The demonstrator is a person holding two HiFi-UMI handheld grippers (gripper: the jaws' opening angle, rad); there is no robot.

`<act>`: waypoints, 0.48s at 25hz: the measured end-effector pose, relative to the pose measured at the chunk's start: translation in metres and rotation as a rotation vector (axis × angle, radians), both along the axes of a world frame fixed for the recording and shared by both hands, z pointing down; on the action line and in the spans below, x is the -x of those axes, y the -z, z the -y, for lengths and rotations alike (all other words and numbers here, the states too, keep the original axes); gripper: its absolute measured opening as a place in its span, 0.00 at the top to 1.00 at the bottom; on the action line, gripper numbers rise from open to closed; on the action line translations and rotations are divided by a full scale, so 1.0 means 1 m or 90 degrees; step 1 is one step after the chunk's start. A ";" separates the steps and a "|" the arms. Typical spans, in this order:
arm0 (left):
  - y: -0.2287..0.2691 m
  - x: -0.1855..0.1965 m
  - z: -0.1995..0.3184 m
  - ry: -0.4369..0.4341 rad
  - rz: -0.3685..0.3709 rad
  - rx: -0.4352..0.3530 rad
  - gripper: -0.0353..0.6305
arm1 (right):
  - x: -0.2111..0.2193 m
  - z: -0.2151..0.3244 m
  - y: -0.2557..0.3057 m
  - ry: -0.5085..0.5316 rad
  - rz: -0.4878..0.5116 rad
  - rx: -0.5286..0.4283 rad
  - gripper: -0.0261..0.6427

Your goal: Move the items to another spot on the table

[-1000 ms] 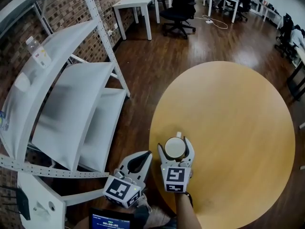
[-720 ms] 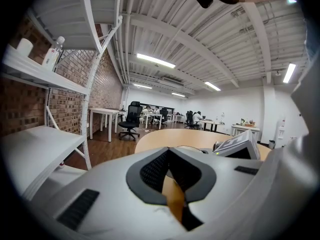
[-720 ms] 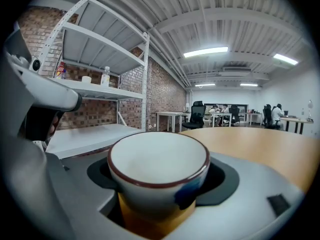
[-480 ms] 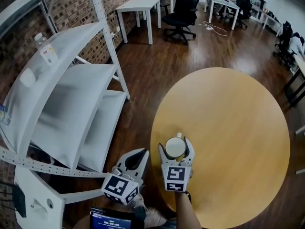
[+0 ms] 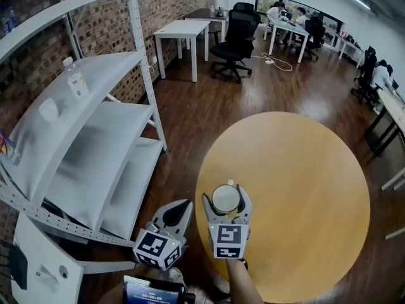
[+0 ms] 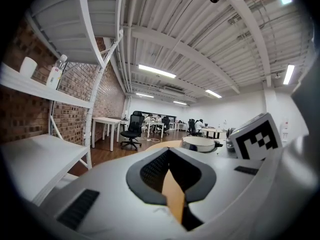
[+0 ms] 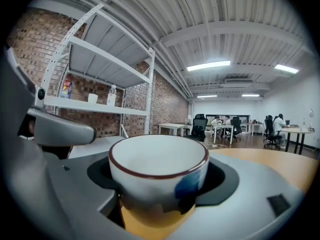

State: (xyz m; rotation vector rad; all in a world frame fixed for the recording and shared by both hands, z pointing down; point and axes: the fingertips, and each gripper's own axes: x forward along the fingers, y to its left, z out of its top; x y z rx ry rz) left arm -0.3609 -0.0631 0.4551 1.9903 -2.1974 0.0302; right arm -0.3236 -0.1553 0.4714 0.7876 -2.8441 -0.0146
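A white cup [image 5: 225, 198] with a brown rim and a blue mark [image 7: 159, 171] sits between the jaws of my right gripper [image 5: 226, 200], which is shut on it. It is near the left front edge of the round wooden table [image 5: 297, 182]; I cannot tell whether it touches the tabletop. My left gripper [image 5: 180, 208] hangs off the table's left side over the floor, with its jaws together and nothing in them. In the left gripper view the cup [image 6: 199, 143] shows to the right, beyond the closed jaws.
White metal shelving [image 5: 82, 151] stands close on the left, with a bottle [image 5: 76, 80] and a small white cup [image 5: 49, 109] on an upper shelf. Further back are a white desk [image 5: 183, 30], a black office chair [image 5: 235, 40], and people at desks.
The head view has tilted up, showing more of the room. The right gripper still holds the cup at about the same place by the table's edge. The left gripper has barely moved.
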 end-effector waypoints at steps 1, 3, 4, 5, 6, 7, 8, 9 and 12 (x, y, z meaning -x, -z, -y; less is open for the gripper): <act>0.003 -0.001 -0.001 0.000 0.000 -0.004 0.93 | -0.001 -0.001 0.009 -0.001 0.005 -0.005 0.36; 0.011 -0.004 -0.002 -0.001 0.002 -0.012 0.93 | -0.002 -0.004 0.027 0.001 0.013 -0.016 0.36; 0.016 -0.006 -0.002 -0.002 0.003 -0.017 0.93 | -0.002 -0.005 0.035 0.002 0.016 -0.023 0.36; 0.021 -0.009 -0.002 -0.003 0.005 -0.022 0.93 | -0.003 -0.007 0.044 0.003 0.020 -0.030 0.36; 0.027 -0.011 -0.002 -0.005 0.008 -0.028 0.93 | -0.005 -0.008 0.053 0.004 0.025 -0.037 0.36; 0.033 -0.013 -0.001 -0.006 0.010 -0.034 0.93 | -0.007 -0.008 0.062 0.004 0.029 -0.043 0.36; 0.038 -0.016 0.000 -0.008 0.012 -0.040 0.93 | -0.009 -0.009 0.070 0.003 0.034 -0.047 0.36; 0.044 -0.018 0.001 -0.010 0.015 -0.047 0.93 | -0.011 -0.009 0.078 0.003 0.040 -0.052 0.36; 0.061 -0.025 0.005 -0.016 0.024 -0.063 0.93 | -0.016 -0.011 0.100 0.002 0.055 -0.068 0.36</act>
